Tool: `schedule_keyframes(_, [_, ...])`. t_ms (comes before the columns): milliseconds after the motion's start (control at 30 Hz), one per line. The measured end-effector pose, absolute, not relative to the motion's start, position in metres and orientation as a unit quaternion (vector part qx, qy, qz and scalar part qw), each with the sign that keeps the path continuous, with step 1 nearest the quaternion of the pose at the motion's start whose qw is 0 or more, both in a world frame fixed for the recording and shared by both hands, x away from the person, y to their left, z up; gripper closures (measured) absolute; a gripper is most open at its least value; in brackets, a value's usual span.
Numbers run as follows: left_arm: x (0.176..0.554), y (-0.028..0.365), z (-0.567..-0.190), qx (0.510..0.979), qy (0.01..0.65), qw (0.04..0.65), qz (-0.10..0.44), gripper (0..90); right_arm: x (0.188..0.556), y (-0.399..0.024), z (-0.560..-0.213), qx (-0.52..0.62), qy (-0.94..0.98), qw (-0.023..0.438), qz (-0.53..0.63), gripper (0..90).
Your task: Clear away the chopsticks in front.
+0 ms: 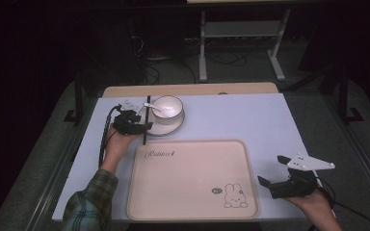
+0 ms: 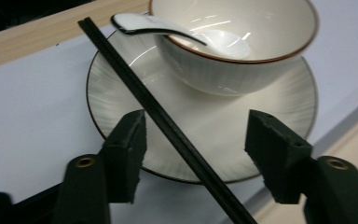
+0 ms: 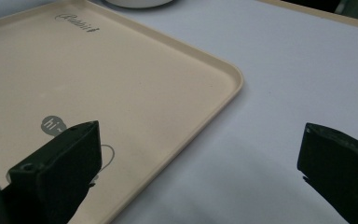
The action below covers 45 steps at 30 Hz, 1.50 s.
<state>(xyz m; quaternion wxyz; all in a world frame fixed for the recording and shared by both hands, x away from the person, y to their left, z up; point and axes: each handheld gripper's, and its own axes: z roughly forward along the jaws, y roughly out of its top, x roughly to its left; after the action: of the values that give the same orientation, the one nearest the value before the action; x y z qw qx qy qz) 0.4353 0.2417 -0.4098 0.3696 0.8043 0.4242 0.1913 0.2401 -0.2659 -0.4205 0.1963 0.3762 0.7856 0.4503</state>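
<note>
We note the black chopsticks (image 2: 168, 126) first: in the left gripper view they run as one dark bar from the upper left of the frame down to the bottom centre, lying across the rim of the white plate (image 2: 279, 107). In the high view the chopsticks (image 1: 146, 120) show as a thin upright line at the plate's (image 1: 166, 128) left edge, left of centre in the frame.

The left tongs (image 2: 196, 140) straddle the chopsticks. The bar passes between the two black pads, close beside the left one, with a clear gap to the right one; we read the tongs as released, not yet pressing. In the high view the left tongs (image 1: 143, 126) sit right at the chopsticks, held by a hand whose checked sleeve comes in from the lower left.

On the plate stands a white bowl (image 2: 233, 42) with a brown rim, and a white spoon (image 2: 168, 29) rests in it, its handle jutting over the bowl's rim toward the upper left.

Below the plate in the high view lies a beige tray (image 1: 192, 180) with a printed rabbit at its lower right. All of it rests on the pale bench (image 1: 250, 120).

The right tongs (image 1: 270, 185) hover at the lower right of the high view, just beside the tray's right edge. In the right gripper view the right tongs (image 3: 200, 154) stand wide apart, released, above the tray's (image 3: 168, 70) corner and the bench (image 3: 284, 70).
</note>
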Motion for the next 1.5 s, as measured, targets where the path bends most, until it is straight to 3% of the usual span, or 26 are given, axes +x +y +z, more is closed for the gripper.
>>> schedule_keyframes(200, [0.446, 0.243, -0.417, 0.806, 0.437, 0.355, 0.183, 55.2, 0.239, -0.267, -0.420, 0.378, 0.783, 0.195, 0.454, 0.0])
schedule_keyframes(367, [0.450, 0.242, -0.423, 0.809, 0.439, 0.347, 0.180, 62.1, 0.239, -0.267, -0.420, 0.378, 0.783, 0.195, 0.455, 0.0])
schedule_keyframes(1500, [0.479, 0.233, -0.422, 0.804, 0.454, 0.331, 0.191, 79.8, 0.239, -0.270, -0.420, 0.383, 0.778, 0.193, 0.459, 0.0])
